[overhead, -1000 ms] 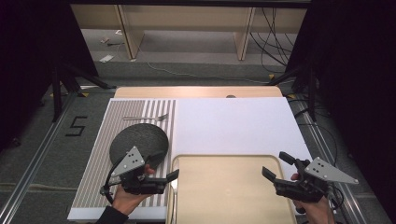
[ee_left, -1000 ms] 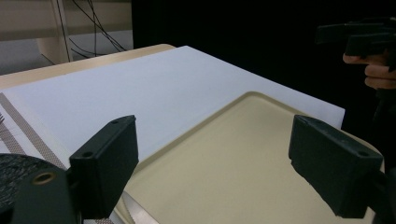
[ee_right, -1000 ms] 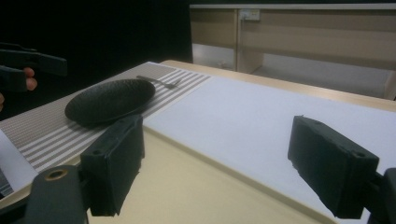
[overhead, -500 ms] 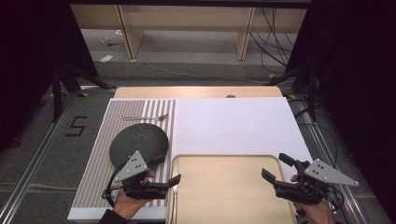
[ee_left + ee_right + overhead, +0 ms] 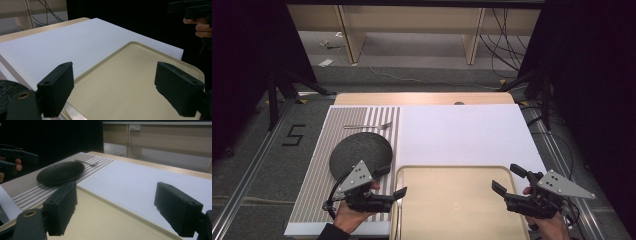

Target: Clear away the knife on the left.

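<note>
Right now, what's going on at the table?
A person holds a gripper in each hand, both open and holding nothing. The left gripper hovers at the left edge of the empty beige tray, the right gripper near its right edge. A dark plate and a fork lie on the striped mat.

1. Your left hand (image 5: 346,216) hides the near rim of the dark plate (image 5: 360,152).
2. The tray (image 5: 452,200) runs off the bottom edge.
3. The fork (image 5: 368,126) is too small to make out.
</note>
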Motion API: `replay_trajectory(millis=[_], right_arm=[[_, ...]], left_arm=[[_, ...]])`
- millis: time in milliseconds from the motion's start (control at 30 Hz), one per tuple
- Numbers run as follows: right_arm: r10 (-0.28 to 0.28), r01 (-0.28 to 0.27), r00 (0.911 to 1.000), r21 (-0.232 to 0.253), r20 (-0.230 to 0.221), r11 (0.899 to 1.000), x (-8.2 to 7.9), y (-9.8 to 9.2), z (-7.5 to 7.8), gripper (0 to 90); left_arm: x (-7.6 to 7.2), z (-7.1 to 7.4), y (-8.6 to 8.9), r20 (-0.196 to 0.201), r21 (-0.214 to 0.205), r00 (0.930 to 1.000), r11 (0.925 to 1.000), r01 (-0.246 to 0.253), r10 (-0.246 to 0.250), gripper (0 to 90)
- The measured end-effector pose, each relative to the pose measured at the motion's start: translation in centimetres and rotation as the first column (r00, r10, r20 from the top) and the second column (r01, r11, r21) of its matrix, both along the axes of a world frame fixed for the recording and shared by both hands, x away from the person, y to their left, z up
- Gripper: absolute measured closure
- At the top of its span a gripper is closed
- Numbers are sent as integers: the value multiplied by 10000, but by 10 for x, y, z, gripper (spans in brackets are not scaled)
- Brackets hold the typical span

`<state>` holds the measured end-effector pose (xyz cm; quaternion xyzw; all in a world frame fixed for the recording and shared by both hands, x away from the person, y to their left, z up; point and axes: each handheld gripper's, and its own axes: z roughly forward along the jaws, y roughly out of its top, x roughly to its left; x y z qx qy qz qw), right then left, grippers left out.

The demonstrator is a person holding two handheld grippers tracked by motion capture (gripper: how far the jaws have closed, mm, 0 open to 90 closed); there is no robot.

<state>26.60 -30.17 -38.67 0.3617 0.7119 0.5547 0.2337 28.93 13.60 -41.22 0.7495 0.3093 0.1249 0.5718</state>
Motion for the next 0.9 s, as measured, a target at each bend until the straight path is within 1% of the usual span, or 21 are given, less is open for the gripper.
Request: replay_trajectory(millis=[900], right_arm=[[33,-33,10000,-16,-12,10000,0,0,0,194]], left_arm=[[1,0,2,-66,5,10000,10000,-43,43,156]])
